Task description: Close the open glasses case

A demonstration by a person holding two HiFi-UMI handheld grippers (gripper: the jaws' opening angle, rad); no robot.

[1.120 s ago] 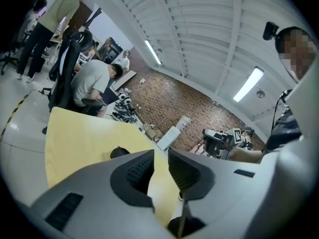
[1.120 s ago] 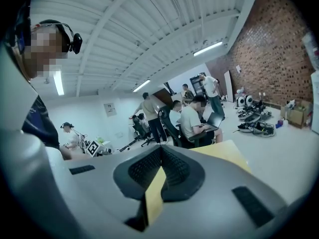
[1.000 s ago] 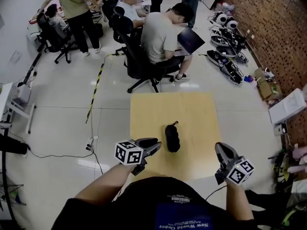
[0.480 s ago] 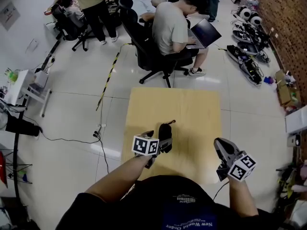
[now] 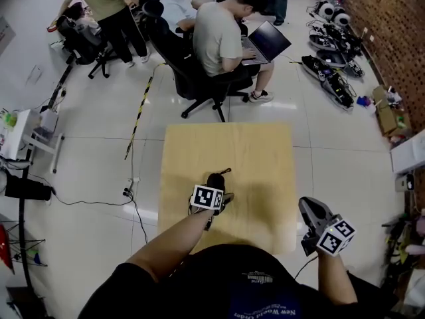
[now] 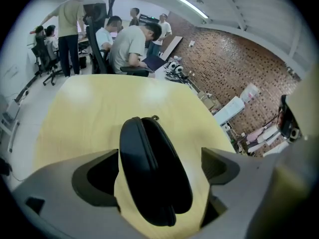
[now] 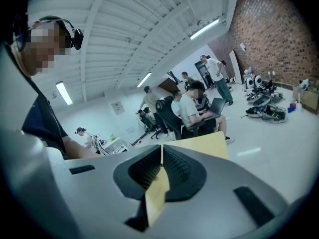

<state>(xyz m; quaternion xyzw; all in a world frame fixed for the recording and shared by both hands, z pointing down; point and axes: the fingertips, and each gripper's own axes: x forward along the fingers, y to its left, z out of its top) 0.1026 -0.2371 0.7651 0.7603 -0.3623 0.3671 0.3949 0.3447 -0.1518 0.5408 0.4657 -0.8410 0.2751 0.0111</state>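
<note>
Opening left gripper [image 6: 159, 155] fingers astride case [image 6: 149, 183], toward desk's [image 5: 265, 151] near edge, not gripping; holding right gripper [image 7: 161, 153] fingers closed, empty, beside desk's near right corner.

Head view: glasses case [image 5: 215, 179] partly hidden

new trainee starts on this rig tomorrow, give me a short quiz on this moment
1. Short answer: what lies between the jaws of the left gripper?
2. True or false: the right gripper is shut and holds nothing.
3. Pick one: the thing in question 1 rests on A the floor, B the table, C a chair.

Key
1. The glasses case. The jaws are opening around it and do not squeeze it.
2. True.
3. B.
</note>
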